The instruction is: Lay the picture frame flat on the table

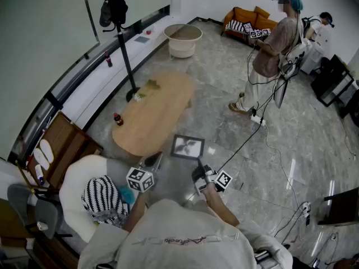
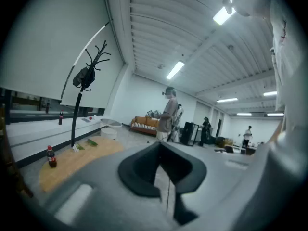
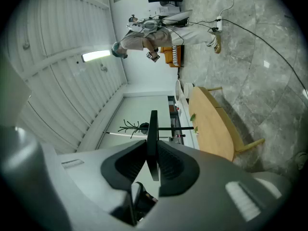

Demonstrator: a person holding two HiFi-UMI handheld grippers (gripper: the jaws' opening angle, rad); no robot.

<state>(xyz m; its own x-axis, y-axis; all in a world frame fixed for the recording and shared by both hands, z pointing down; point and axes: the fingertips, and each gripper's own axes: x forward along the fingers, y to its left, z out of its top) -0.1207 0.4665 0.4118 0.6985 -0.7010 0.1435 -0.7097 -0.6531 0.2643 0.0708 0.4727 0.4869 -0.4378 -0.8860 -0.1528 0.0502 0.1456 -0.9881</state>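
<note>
Frame [image 3: 153,129] comes first: in the right gripper view we see it edge-on, a thin dark slab pinched between the jaws of the right gripper [image 3: 153,160]. In the head view it is held up in the air, tilted, with its picture side toward us. It is just beside the near end of the table [image 1: 151,114] and not lying on it. The left gripper [image 2: 161,150] has its jaws pressed together with nothing between them. In the head view it sits just left of the frame, close to the table's near edge. On the table we see a small bottle [image 1: 118,119] at the left rim and some green leaves [image 1: 147,87] at the far end, beside the pole of a coat rack [image 1: 124,55]. Another person [image 1: 275,43] stands well apart, past the table.
</note>
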